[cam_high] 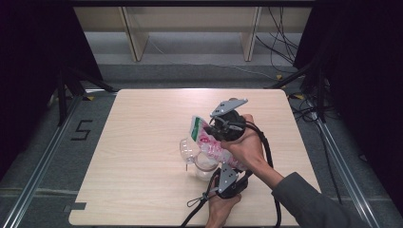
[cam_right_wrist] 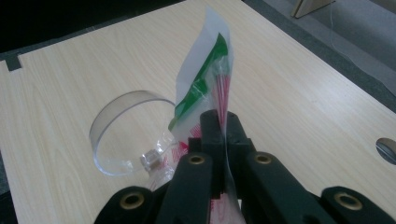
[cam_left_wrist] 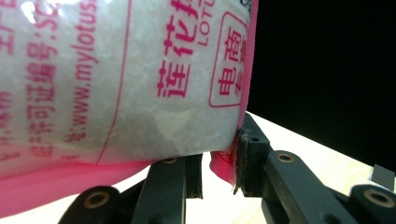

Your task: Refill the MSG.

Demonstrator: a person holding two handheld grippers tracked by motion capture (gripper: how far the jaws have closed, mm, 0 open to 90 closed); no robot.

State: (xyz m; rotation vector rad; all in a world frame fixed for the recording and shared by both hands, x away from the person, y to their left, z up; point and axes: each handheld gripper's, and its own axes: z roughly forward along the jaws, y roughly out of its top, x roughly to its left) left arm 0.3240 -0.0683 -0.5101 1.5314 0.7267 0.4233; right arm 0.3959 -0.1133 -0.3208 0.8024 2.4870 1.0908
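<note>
Bag of white granules, pink-edged clear plastic with red print [cam_high: 211,142], held tilted above the pale wooden table [cam_high: 142,142], between 2 grippers. Right gripper [cam_right_wrist: 223,122] has its jaws pinched tight on the bag's green-striped upper seam, at about 1 o'clock of table centre. Left gripper [cam_left_wrist: 219,163], at about 5 o'clock, holds its jaws narrow with the pink bottom corner between them; firm clamping is likely but hard to confirm. Clear plastic jar with hinged lid [cam_high: 197,159] sits directly beneath the bag. Judgement: bag is tipped mouth-down for pouring into it.
</note>
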